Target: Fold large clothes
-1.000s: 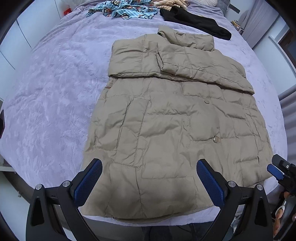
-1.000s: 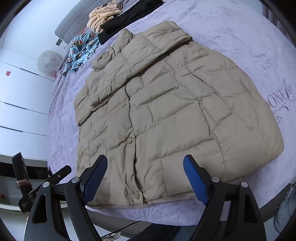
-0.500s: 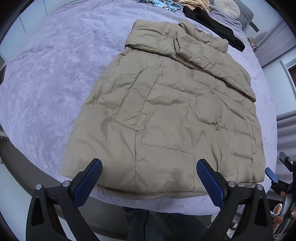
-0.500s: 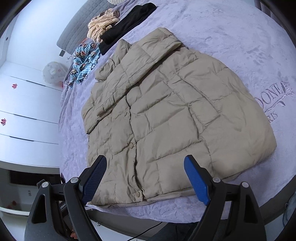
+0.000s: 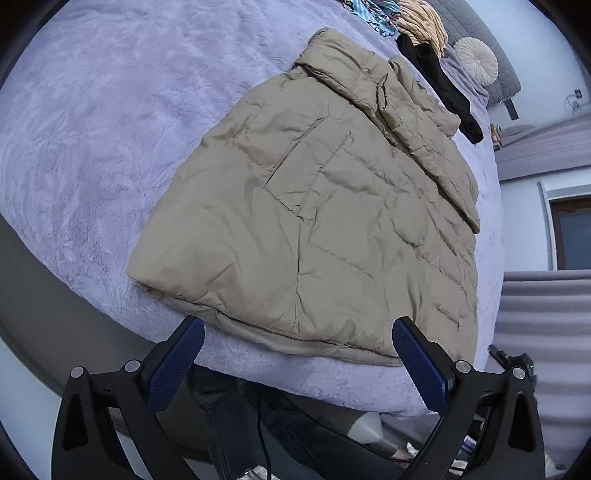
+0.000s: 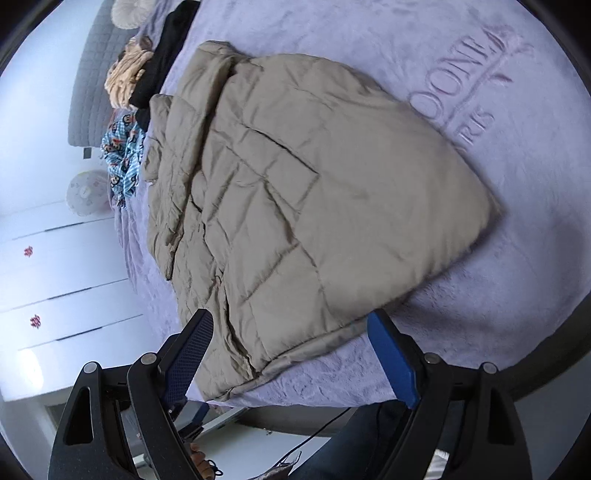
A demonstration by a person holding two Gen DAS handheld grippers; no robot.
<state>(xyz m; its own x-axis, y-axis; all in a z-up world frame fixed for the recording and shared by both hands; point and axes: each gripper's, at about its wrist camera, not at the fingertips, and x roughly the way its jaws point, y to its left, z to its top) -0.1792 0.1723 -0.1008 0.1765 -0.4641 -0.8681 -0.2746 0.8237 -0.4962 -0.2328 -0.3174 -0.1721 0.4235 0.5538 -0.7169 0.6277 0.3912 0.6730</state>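
A tan quilted puffer jacket (image 5: 332, 206) lies flat on the lilac bed cover (image 5: 92, 129), its sleeves folded across the chest near the collar. In the left wrist view my left gripper (image 5: 295, 332) hovers open just over the jacket's near hem, close to one bottom corner. The same jacket (image 6: 295, 192) fills the right wrist view. There my right gripper (image 6: 291, 325) stands open above the hem at the other bottom corner. Nothing is pinched between either pair of blue pads.
Near the head of the bed lie a black garment (image 5: 439, 85), a striped beige one (image 5: 421, 22) and a blue patterned one (image 6: 123, 155). A round cushion (image 5: 476, 62) leans on the grey headboard. White drawers (image 6: 55, 277) stand beside the bed. A person's legs (image 5: 258, 435) are below the bed edge.
Both grippers came down toward the jacket's near hem and rolled, so the jacket now looks larger and tilted. The jacket itself has not shifted; both jaws stayed open.
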